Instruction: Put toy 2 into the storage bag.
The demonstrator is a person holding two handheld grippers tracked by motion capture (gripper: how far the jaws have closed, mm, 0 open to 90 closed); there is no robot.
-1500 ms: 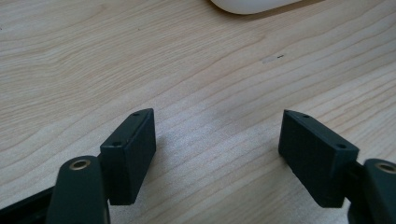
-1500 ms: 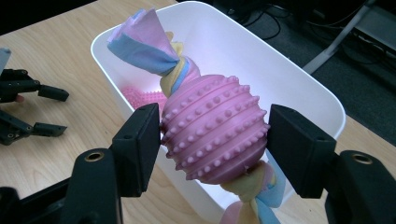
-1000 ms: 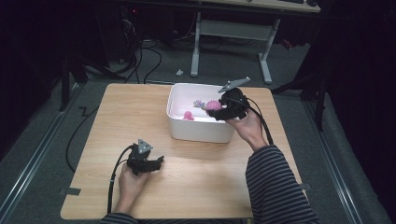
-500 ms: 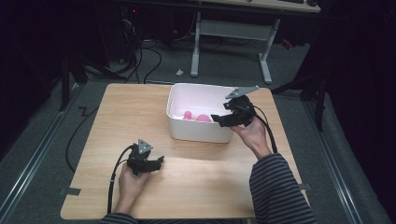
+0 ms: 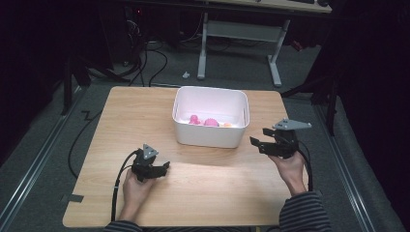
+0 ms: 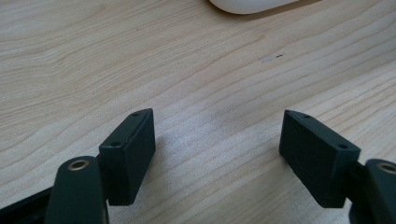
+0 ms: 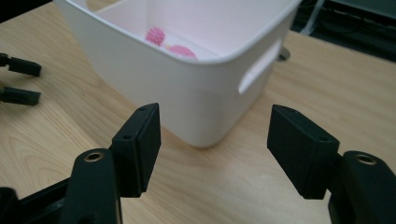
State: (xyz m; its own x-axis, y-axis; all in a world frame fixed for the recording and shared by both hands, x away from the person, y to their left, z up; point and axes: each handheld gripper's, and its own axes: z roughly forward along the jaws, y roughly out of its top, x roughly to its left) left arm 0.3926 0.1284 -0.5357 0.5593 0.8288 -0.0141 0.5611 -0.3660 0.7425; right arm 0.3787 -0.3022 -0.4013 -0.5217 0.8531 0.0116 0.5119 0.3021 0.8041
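Beside the white plastic bin [image 5: 211, 126] on the worktop [image 5: 121, 121], we are holding the right tool [image 5: 261, 141] empty, jaws apart after just closing; pink spiky balls [image 5: 203, 121] are lying inside, leftward; left tool [image 5: 164, 166] gaping, farther.

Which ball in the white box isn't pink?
The small orange one, lying farthest right in the white box beside its right wall. The other two balls to its left are pink.
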